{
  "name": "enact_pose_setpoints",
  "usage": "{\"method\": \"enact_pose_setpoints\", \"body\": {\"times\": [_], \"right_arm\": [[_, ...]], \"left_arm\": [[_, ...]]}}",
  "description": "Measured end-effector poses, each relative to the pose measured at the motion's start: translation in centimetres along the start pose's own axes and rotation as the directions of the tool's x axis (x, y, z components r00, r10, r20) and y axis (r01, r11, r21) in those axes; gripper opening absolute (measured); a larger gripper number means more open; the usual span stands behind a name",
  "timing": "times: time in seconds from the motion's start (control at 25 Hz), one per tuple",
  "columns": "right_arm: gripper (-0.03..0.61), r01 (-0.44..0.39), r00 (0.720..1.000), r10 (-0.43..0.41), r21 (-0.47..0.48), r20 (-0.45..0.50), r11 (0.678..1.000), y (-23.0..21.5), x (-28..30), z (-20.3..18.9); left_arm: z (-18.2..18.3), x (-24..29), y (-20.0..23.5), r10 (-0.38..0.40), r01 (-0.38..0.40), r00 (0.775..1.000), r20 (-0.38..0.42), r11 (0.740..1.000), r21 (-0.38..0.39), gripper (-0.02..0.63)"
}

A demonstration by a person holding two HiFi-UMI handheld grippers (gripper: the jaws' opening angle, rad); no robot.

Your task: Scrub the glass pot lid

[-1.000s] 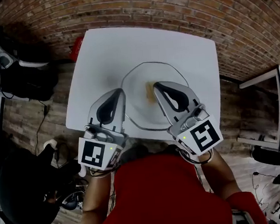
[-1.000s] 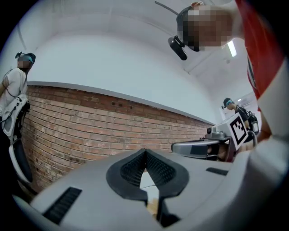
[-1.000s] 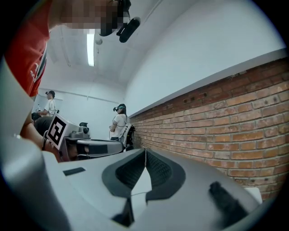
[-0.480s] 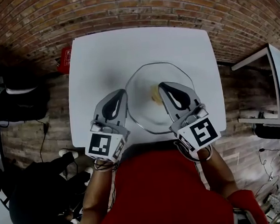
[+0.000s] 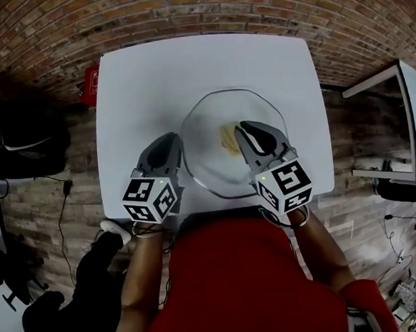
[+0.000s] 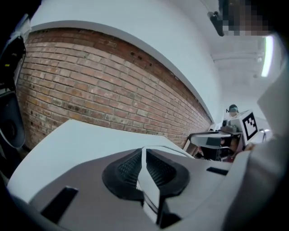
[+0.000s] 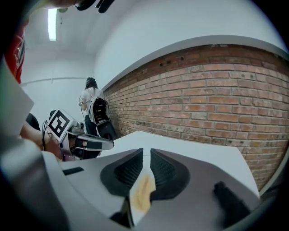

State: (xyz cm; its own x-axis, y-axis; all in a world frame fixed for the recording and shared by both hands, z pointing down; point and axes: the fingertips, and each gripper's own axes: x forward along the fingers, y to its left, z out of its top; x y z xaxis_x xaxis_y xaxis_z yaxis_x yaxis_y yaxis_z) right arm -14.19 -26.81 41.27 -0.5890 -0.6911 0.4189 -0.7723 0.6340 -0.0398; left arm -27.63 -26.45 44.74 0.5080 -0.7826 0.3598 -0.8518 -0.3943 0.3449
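Soft, even light falls from a ceiling strip lamp (image 7: 53, 23), leaving the white counter (image 5: 185, 63) bright, nearly washed out, its shadows faint. Fisheye bends the brick wall (image 6: 90, 85); corners go black. Up close, the right hand-held gripper (image 7: 146, 155) looks blurred.

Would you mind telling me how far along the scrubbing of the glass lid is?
Done: the left tongs are shut on the rim of the glass lid, and the right tongs hold a yellowish pad. In hand: the pad is over the lid's middle. Remaining: no cleaned area shows, so probably most of the scrubbing.
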Motion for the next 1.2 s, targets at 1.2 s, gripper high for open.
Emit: {"method": "enact_pose_setpoints", "body": {"times": [1.2], "right_arm": [[0.064, 0.063, 0.897, -0.02, 0.083, -0.441, 0.995, -1.0, 4.0, -10.8]], "left_arm": [[-8.0, 3.1, 1.1, -0.124, 0.027, 0.939, -0.322, 0.957, -0.288, 0.113]]}}
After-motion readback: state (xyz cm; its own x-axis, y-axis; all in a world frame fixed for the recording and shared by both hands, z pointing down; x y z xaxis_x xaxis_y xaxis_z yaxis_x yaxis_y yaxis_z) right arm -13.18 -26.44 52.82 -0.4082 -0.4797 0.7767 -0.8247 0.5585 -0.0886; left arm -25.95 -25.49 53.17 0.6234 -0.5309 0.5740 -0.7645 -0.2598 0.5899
